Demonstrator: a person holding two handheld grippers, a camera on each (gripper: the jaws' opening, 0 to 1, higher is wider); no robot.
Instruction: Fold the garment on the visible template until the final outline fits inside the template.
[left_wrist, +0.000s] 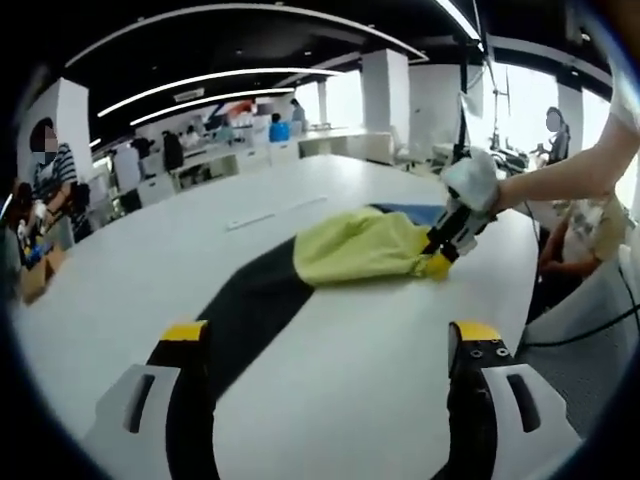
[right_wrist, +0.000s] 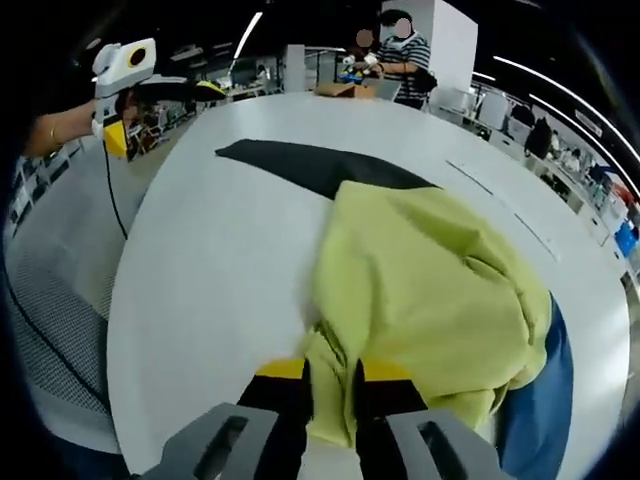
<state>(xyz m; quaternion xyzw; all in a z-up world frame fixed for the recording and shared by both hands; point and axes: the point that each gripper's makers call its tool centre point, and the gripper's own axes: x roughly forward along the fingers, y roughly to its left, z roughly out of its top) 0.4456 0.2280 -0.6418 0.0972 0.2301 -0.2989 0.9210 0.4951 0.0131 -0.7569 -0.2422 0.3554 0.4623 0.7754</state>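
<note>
Between my right gripper (right_wrist: 332, 385) jaws: pinched fold of the yellow garment (right_wrist: 430, 300), bunched just ahead on the white table (right_wrist: 200, 280). Black template (right_wrist: 310, 165) runs out beyond it, blue patch (right_wrist: 545, 390) at its right edge. Left gripper (left_wrist: 330, 345) jaws spread wide, holding nothing, over table, garment well ahead.

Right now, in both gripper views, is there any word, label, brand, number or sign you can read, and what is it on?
None can be read.
Yellow fabric garment: no print or tag showing.
Black flat template on the white table: plain, no markings.
Left gripper and right gripper: no lettering visible.
Cardboard box at the table's far end: too small and blurred to read.
</note>
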